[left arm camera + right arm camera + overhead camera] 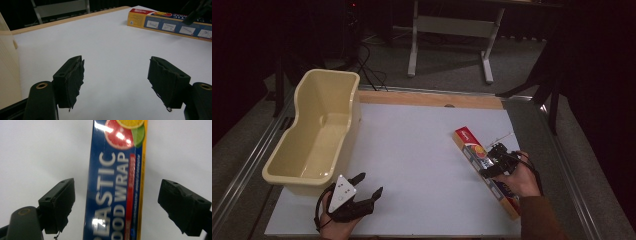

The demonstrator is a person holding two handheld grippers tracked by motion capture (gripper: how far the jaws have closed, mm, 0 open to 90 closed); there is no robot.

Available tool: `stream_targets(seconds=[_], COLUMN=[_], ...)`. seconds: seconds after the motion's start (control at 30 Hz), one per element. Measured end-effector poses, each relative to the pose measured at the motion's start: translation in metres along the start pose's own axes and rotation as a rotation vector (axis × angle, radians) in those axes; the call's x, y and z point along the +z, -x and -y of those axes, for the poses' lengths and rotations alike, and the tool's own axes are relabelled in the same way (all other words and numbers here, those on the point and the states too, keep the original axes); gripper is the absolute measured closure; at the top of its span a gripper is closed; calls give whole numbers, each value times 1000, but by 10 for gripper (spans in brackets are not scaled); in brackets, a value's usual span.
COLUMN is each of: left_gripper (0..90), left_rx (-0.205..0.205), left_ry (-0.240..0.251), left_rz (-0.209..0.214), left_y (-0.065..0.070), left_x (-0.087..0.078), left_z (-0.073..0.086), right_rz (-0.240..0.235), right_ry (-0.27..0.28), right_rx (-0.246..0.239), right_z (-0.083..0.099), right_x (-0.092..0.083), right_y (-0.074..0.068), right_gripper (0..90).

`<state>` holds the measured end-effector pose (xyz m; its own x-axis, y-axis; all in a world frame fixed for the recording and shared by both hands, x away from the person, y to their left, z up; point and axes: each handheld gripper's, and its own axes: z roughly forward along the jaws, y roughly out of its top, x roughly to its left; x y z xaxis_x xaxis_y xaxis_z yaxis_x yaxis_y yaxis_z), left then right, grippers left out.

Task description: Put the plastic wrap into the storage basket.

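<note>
Right gripper view: the right gripper (117,202) hangs over the plastic wrap box (117,182) on the white counter (412,150), fingers spread wide, straddling it without touching. The left gripper (364,186) gapes empty beside the cream tub (319,132).

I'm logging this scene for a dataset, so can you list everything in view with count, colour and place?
plastic wrap box: one, blue and orange with a red end, lying flat on the right of the board, between the open right jaws.
tub: one, cream, at the board's left edge, nothing visible inside.
white board: one, covering the table top.
wooden strip: one, tan, along the board's far edge.
table frame: one, pale grey, on the floor beyond.
cables: a few, black, on the floor behind the tub.
left tongs: black, open, near left, over bare board.
right tongs: black, open, over the box.
hands: two, one per tongs; right in a brown sleeve.
</note>
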<state>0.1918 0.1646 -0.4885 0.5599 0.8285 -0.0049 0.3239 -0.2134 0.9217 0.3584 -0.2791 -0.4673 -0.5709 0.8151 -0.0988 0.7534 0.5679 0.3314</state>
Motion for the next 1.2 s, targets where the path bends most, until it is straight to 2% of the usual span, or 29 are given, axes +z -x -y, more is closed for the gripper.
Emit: stream_targets(seconds=[0.27, 0.47, 0.57, 0.97, 1.2], left_gripper=[284, 284, 283, 284, 284], left_rx=[-1, 1, 1, -1, 0], left_ry=[-1, -3, -2, 0, 1], left_rz=[-4, -1, -2, -4, -5], left_y=[0, 0, 0, -1, -1], left_x=[0, 0, 0, -1, -1], left_z=[0, 0, 0, 0, 0], right_rz=[-15, -89, -105, -67, -94], right_ry=[-100, -162, -180, -307, -324], right_rx=[-2, 22, 28, 74, 89], right_z=[-17, -23, -24, -37, -38], right_x=[23, 32, 35, 37, 37], right_y=[7, 8, 10, 7, 11], right_gripper=[213, 359, 365, 404, 406])
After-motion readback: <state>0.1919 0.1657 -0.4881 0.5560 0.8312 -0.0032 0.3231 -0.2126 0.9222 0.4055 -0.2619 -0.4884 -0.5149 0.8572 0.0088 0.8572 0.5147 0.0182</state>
